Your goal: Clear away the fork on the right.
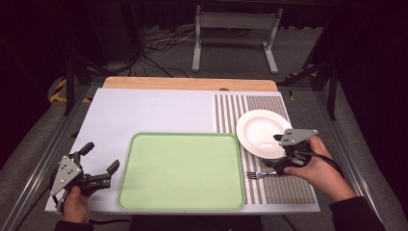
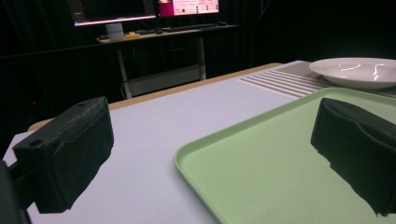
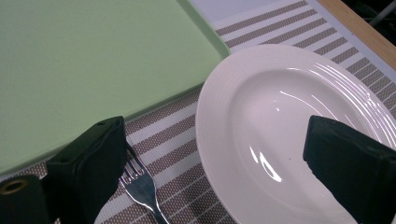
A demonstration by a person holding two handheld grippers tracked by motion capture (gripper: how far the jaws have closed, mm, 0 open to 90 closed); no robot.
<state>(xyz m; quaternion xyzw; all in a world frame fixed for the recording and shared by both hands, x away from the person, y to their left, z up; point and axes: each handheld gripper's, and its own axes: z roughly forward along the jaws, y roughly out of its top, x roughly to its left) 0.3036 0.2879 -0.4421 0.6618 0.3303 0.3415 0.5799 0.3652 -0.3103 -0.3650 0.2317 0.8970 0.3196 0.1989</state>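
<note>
A: From the high view, where's everything?
B: The fork [image 1: 260, 174] lies on the striped mat [image 1: 288, 190] near the surface's right edge, just below the white plate [image 1: 262, 132]; the right tongs [image 1: 284, 150] hang over the plate's near rim, gaping, holding nothing. The left tongs [image 1: 102, 163] sit spread wide at the front left corner, beside the green tray [image 1: 181, 171]

A: Left gripper view?
B: Jaws apart, the tray's corner [image 2: 261, 154] between them, untouched

A: Right gripper view?
B: Jaws wide and empty; the fork's tines [image 3: 137, 179] beside the left jaw, plate [image 3: 280, 121] ahead

No text, label, brand, number or sign can be read; the lit screens [image 2: 140, 9] far behind the tabletop are too small and blurred to make out.
</note>
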